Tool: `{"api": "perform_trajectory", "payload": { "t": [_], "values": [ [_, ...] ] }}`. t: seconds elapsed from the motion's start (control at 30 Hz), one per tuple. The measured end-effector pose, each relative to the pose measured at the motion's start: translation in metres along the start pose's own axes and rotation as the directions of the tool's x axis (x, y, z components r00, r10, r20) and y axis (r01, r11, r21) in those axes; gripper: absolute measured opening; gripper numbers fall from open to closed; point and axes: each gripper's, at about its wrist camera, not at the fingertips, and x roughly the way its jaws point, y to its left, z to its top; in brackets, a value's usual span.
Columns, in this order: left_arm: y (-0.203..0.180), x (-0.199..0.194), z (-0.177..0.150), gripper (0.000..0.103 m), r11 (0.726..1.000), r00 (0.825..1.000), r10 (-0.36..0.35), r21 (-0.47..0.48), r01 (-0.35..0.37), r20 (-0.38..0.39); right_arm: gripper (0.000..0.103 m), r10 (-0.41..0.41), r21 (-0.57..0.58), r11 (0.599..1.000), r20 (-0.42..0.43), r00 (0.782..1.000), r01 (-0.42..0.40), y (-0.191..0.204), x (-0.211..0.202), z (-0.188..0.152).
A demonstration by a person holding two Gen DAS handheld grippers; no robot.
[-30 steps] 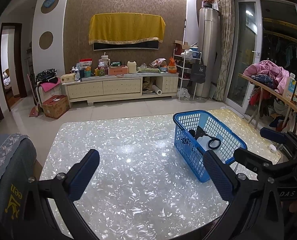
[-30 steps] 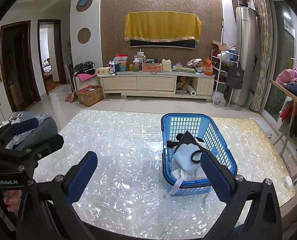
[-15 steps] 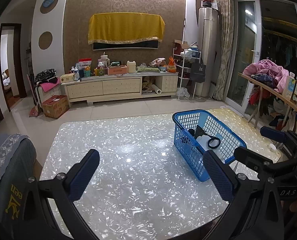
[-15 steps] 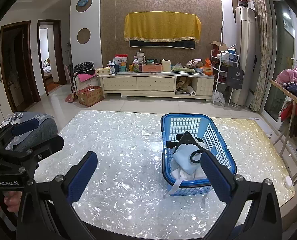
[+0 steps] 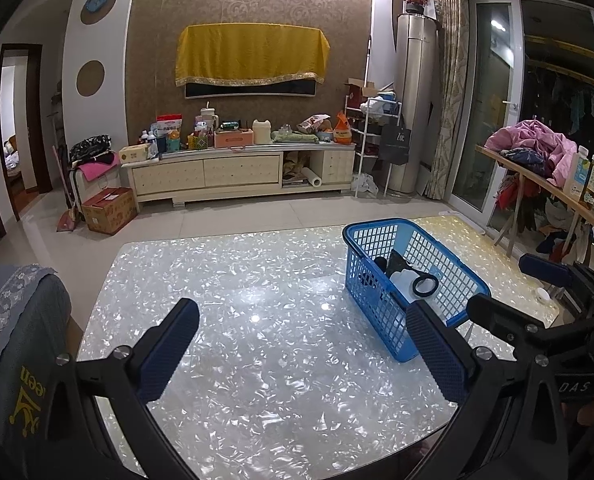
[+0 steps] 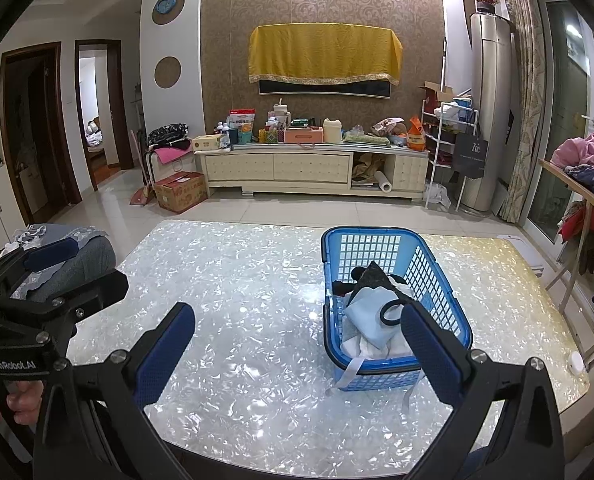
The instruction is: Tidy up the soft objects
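We cannot tell what lies under the pale blue cloth (image 6: 371, 316) in the basket (image 6: 437, 280); its mesh walls hide the lower layers. The near edge of the surface (image 6: 257, 320) is cut off behind each hand-held gripper's arms. Labels on the bottles (image 5: 583, 174) at the right are too small for us to read.

Wide-open left tool (image 5: 301, 346) above table (image 5: 257, 280)
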Motion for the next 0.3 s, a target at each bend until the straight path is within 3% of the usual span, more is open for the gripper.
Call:
{"api": "perform_trajectory", "payload": {
  "t": [0.3],
  "values": [
    [-0.0033,-0.0021,-0.0028,0.103,1.000,1.000,0.004,0.003,-0.004,0.009,0.103,-0.002,0.002,1.000,-0.001,1.000,0.002,0.0003,-0.0001,0.0003]
  ]
}}
